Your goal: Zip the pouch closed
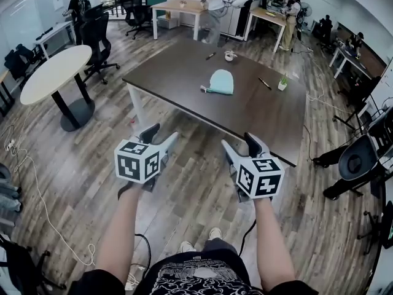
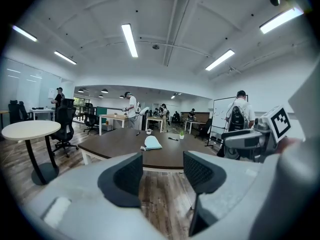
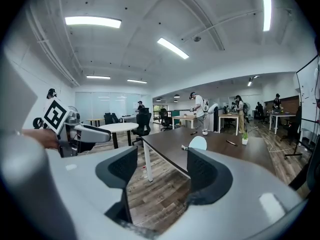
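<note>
A pale blue pouch (image 1: pixel 220 82) lies near the middle of the dark brown table (image 1: pixel 184 72); it shows small in the left gripper view (image 2: pixel 152 143) and the right gripper view (image 3: pixel 197 143). Both grippers hang over the wooden floor, short of the table's near edge. My left gripper (image 1: pixel 158 136) is open with nothing between its jaws. My right gripper (image 1: pixel 241 144) is open too, and empty. Each gripper's black pads stand well apart, with floor and table seen between them.
On the table lie a pen (image 1: pixel 264 83), a small potted plant (image 1: pixel 283 82), a white cup (image 1: pixel 229 56) and a dark marker (image 1: pixel 210 56). A round white table (image 1: pixel 49 75) and office chairs stand at the left, another chair (image 1: pixel 356 161) at the right. Cables trail on the floor. People work at far desks.
</note>
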`<state>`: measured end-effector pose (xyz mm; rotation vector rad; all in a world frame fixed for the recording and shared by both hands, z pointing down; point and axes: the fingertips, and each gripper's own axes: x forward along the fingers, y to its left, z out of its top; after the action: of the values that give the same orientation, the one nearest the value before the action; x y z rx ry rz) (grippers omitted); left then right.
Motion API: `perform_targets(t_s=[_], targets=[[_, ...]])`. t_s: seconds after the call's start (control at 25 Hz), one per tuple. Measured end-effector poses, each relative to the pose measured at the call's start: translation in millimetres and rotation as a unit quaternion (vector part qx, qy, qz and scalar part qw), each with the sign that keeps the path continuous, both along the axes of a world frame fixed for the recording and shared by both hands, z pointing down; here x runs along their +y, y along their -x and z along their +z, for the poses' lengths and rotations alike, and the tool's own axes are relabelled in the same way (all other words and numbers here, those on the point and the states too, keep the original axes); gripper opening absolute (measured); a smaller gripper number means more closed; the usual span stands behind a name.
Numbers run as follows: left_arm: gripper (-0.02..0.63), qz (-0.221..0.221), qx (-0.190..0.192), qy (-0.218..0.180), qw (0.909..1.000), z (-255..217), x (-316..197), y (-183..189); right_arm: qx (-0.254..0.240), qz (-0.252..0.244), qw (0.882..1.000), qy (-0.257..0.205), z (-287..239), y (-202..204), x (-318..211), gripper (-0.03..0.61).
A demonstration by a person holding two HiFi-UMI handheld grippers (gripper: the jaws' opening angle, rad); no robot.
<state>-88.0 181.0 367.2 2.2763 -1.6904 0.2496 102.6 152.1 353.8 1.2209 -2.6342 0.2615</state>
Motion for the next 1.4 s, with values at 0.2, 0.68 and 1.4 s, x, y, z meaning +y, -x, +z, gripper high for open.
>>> perform_targets(t_s=[0.2, 0.68, 1.4], targets=[[0.255, 0.006, 0.001, 0.007, 1.0000, 10.7, -9.1, -3.2, 0.002, 0.000, 1.000, 0.005, 10.5, 2.3, -9.5, 0.299], [0.255, 0.007, -0.012, 0.010, 0.9998, 16.6, -61.9, -4.2, -0.012, 0.001, 1.000, 0.009, 21.2, 3.3, -66.4, 0.299], [0.255, 0.003, -0.013, 0.038, 0.9992, 34.5, -224.1, -2.9, -0.018, 0.003, 0.999, 0.039, 43.4, 0.2, -228.7, 0.298]])
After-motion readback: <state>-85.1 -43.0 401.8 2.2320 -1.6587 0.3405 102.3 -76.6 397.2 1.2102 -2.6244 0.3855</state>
